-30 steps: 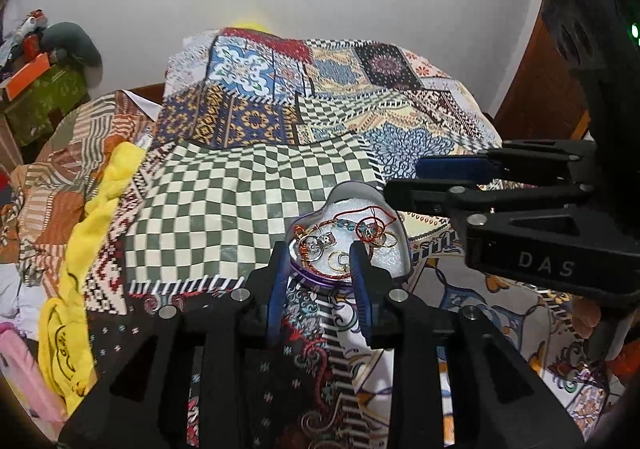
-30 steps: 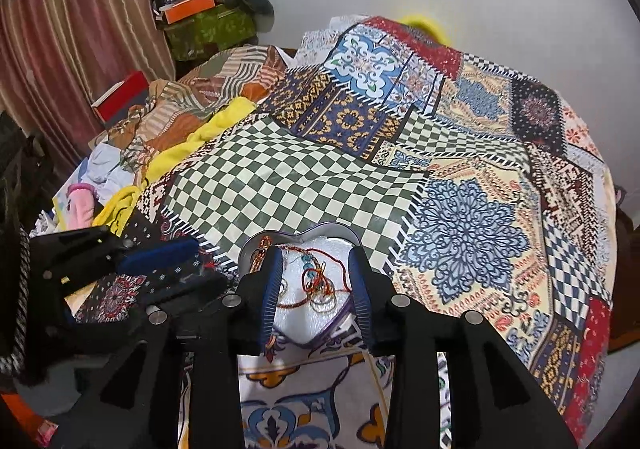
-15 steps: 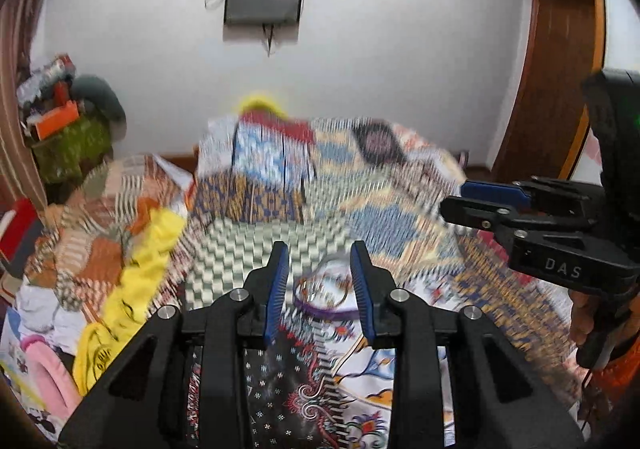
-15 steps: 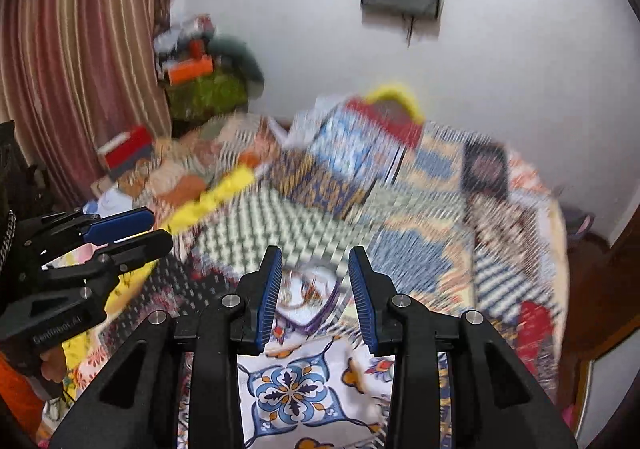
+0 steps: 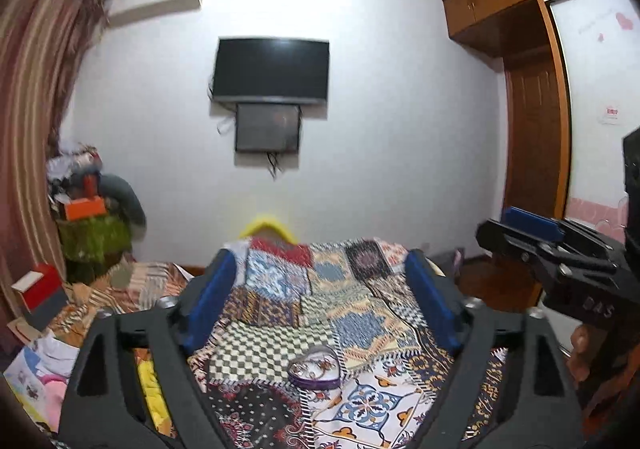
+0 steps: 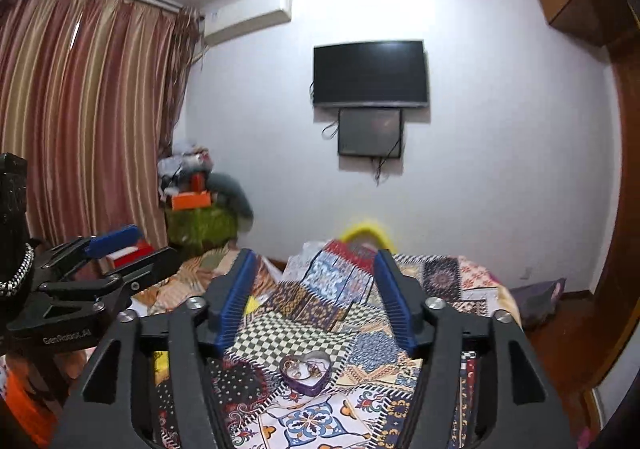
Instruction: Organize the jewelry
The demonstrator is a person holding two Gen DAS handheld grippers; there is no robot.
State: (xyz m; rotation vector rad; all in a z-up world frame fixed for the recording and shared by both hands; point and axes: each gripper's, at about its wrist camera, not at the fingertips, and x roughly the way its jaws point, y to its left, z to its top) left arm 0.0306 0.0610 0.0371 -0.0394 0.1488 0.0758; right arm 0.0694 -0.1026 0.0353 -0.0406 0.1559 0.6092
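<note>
A purple heart-shaped box (image 5: 315,369) holding rings and bead strings sits on the patchwork bedspread (image 5: 320,305). It also shows in the right wrist view (image 6: 306,368). My left gripper (image 5: 320,281) is open and empty, raised well above and behind the box. My right gripper (image 6: 314,281) is open and empty, also raised far back from the box. Each gripper shows at the side of the other's view: the right one (image 5: 532,233) and the left one (image 6: 116,253).
A TV (image 5: 271,68) hangs on the white wall beyond the bed. A pile of boxes and clothes (image 5: 92,225) stands at the left by striped curtains (image 6: 80,121). A wooden wardrobe (image 5: 532,129) is at the right. A yellow cloth (image 5: 150,381) lies at the bed's left side.
Both grippers have pulled up and back from the heart box, which now looks small and far. Both have opened wider. The views have tilted up to the wall and TV.
</note>
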